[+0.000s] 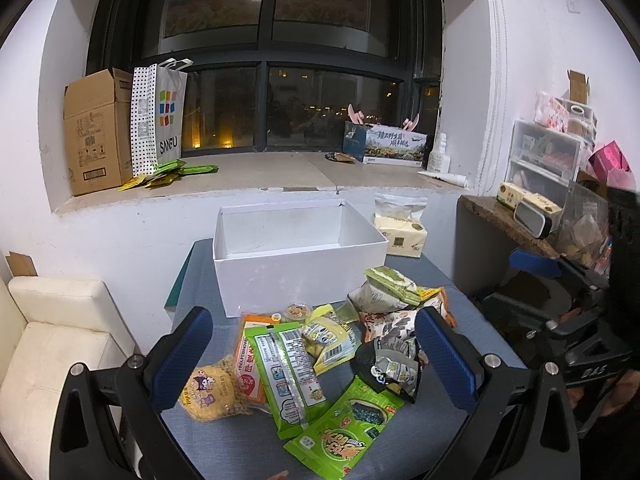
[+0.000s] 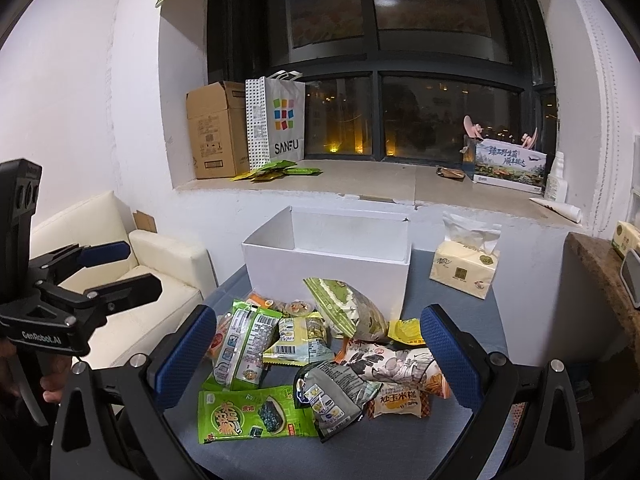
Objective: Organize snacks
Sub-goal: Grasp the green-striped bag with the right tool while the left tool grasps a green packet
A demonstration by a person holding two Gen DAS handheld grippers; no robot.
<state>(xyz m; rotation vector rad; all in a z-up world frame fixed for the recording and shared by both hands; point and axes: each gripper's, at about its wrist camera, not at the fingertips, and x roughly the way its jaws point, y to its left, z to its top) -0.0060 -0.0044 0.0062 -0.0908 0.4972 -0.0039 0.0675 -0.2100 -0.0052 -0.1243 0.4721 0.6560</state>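
Note:
A pile of snack packs lies on the blue-grey table (image 1: 432, 432) in front of an open white box (image 1: 296, 276) whose inside looks bare. In the left wrist view my left gripper (image 1: 314, 354) is open above the pile, over a long green pack (image 1: 284, 368), a yellow round pack (image 1: 208, 392) and a green seaweed pack (image 1: 344, 428). In the right wrist view my right gripper (image 2: 318, 354) is open over a grey pack (image 2: 336, 396), the seaweed pack (image 2: 248, 416) and a white-and-orange pack (image 2: 392, 364). The white box (image 2: 320, 276) stands just behind. Neither gripper holds anything.
A tissue pack (image 2: 466, 268) sits right of the box. A cream sofa (image 2: 152, 276) stands left of the table, a cluttered shelf (image 1: 520, 224) right. A window sill (image 1: 280, 172) behind carries a cardboard box (image 1: 96, 132) and a paper bag (image 1: 160, 120). The left gripper (image 2: 124, 270) shows at the left edge.

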